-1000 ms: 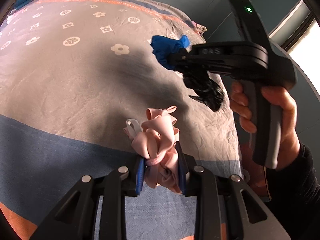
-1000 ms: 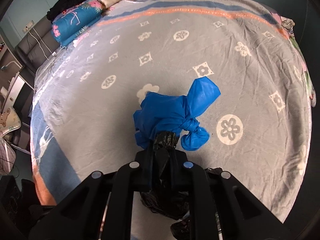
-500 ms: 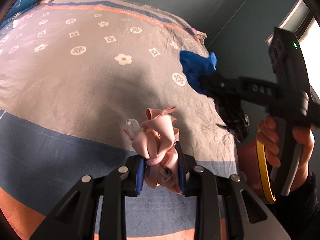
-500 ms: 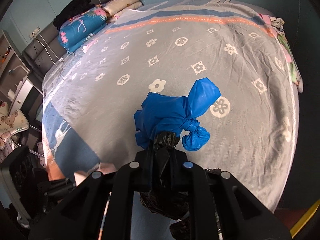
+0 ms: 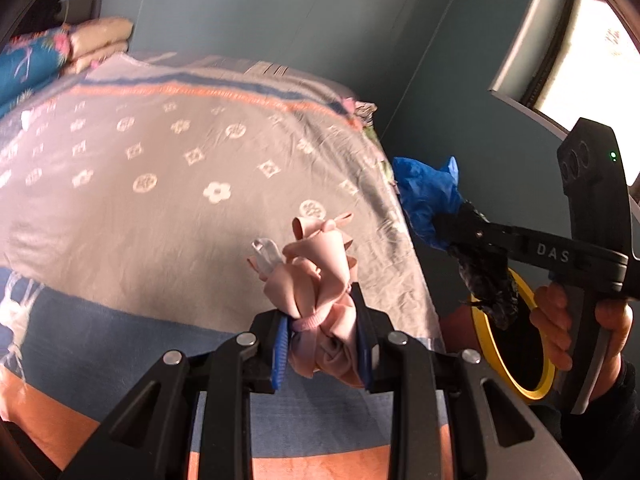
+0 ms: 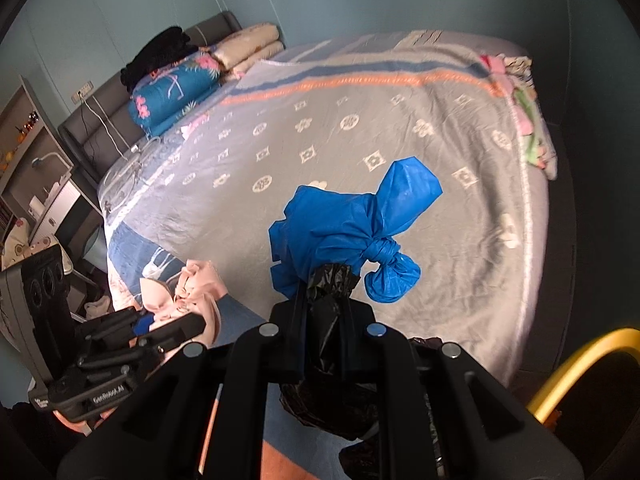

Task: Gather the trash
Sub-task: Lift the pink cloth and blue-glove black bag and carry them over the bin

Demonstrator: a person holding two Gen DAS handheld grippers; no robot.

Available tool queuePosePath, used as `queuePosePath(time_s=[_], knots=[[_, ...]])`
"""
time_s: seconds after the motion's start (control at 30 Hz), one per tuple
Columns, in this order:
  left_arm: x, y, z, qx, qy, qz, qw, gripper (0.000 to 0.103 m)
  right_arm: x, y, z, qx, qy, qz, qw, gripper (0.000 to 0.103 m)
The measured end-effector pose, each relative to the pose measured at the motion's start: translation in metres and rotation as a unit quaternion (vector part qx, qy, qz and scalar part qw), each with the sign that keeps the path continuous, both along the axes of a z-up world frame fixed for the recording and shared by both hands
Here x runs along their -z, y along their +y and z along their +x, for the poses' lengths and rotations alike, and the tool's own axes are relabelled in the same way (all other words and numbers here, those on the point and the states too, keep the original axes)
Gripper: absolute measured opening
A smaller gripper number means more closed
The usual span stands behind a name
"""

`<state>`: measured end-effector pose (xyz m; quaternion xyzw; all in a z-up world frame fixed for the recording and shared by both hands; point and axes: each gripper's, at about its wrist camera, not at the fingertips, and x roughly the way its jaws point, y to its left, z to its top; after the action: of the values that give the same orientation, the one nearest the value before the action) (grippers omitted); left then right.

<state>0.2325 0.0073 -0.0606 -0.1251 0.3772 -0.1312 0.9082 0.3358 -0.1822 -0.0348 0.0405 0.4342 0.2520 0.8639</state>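
Observation:
My left gripper (image 5: 322,320) is shut on a bundle of pink cloth (image 5: 316,276), held in the air above the foot of the bed (image 5: 160,208). My right gripper (image 6: 324,304) is shut on a knotted blue plastic bag (image 6: 352,228) together with a crumpled black bag (image 6: 332,396). In the left wrist view the right gripper (image 5: 452,226) holds the blue bag (image 5: 428,200) past the bed's right edge, above a bin with a yellow rim (image 5: 516,360). The left gripper (image 6: 188,320) and pink bundle (image 6: 196,292) show at lower left in the right wrist view.
The bed cover is grey with white flower patterns and blue and orange bands. Folded quilts and pillows (image 6: 176,88) lie at the head. A shelf unit (image 6: 36,152) stands left of the bed. A window (image 5: 588,52) is at upper right. The yellow bin rim (image 6: 580,364) shows at lower right.
Both grippers have pulled back from the bed and tilted up. The right gripper has carried the blue and black bags rightward off the bed's edge, over the yellow-rimmed bin.

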Motion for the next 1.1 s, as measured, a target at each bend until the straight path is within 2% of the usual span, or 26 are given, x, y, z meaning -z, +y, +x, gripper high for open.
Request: queuePosePath(time_s=[0.23, 0.4, 0.73, 1.1], knots=[[-0.033, -0.028, -0.016, 0.024, -0.028, 0.019, 0.9991, 0.025, -0.031, -0.04, -0.035, 0.02, -0.032, 0.014, 0.999, 0.012], [-0.046, -0.047, -0.023, 0.038, -0.038, 0.024, 0.9982, 0.025, -0.048, -0.068, -0.056, 0.038, -0.049, 0.024, 0.998, 0.012], [-0.071, -0.101, -0.035, 0.075, -0.07, 0.045, 0.9937, 0.025, -0.062, -0.129, -0.093, 0.08, -0.071, 0.042, 0.993, 0.012], [-0.084, -0.161, -0.039, 0.123, -0.095, 0.064, 0.9858, 0.025, -0.074, -0.191, -0.14, 0.131, -0.097, 0.042, 0.986, 0.012]])
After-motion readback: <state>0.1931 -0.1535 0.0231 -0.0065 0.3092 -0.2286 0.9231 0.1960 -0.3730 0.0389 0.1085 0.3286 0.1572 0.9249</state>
